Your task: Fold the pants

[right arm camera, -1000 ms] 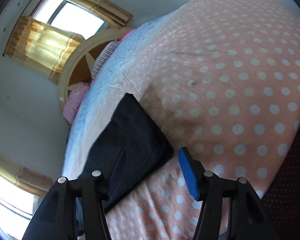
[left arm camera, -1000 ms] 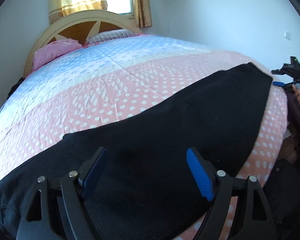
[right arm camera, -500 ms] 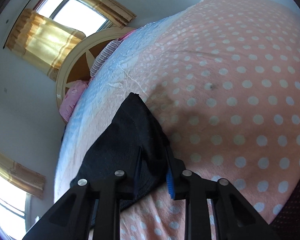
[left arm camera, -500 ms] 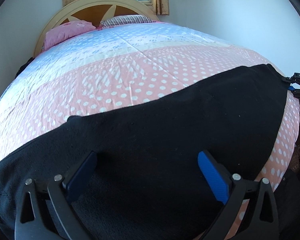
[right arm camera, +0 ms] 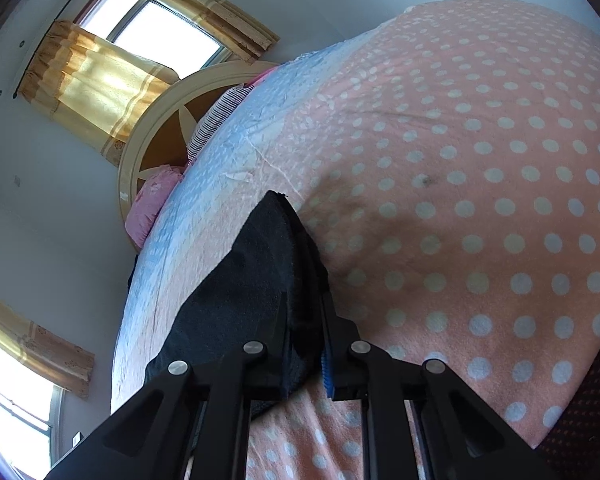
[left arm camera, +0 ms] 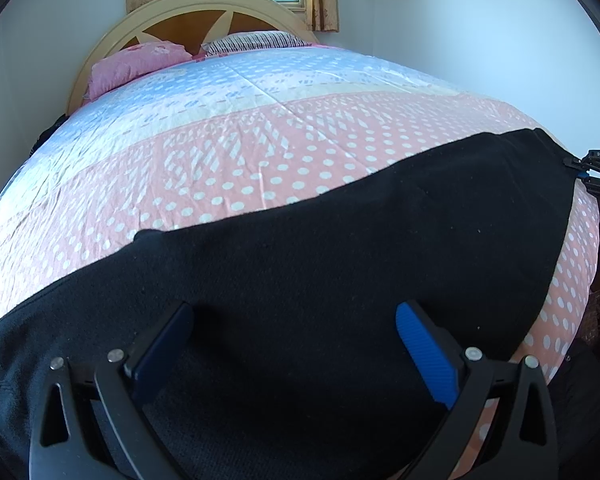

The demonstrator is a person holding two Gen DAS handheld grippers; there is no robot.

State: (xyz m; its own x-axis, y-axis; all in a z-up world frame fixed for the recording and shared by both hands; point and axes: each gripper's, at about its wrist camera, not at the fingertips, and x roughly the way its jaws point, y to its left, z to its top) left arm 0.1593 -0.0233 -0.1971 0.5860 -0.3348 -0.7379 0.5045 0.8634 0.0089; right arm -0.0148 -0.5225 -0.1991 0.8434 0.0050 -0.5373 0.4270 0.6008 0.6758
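Note:
Black pants (left arm camera: 340,248) lie stretched across the foot of the bed on the pink dotted cover. My left gripper (left arm camera: 292,344) is open, its blue-padded fingers spread just above the wide end of the pants, holding nothing. My right gripper (right arm camera: 306,332) is shut on the narrow leg end of the pants (right arm camera: 260,264) and lifts that end slightly off the cover. The right gripper also shows in the left wrist view (left arm camera: 598,176) at the far right edge, at the pants' corner.
The bed cover (left arm camera: 260,152) is pink with white dots near me and blue toward the headboard (left arm camera: 188,12). A pink pillow (left arm camera: 132,68) and a striped pillow (left arm camera: 256,40) lie at the head. White walls flank the bed. A curtained window (right arm camera: 112,64) is behind the headboard.
My right gripper has closed on the leg end of the pants and raised it a little. My left gripper has stayed open and moved forward over the pants.

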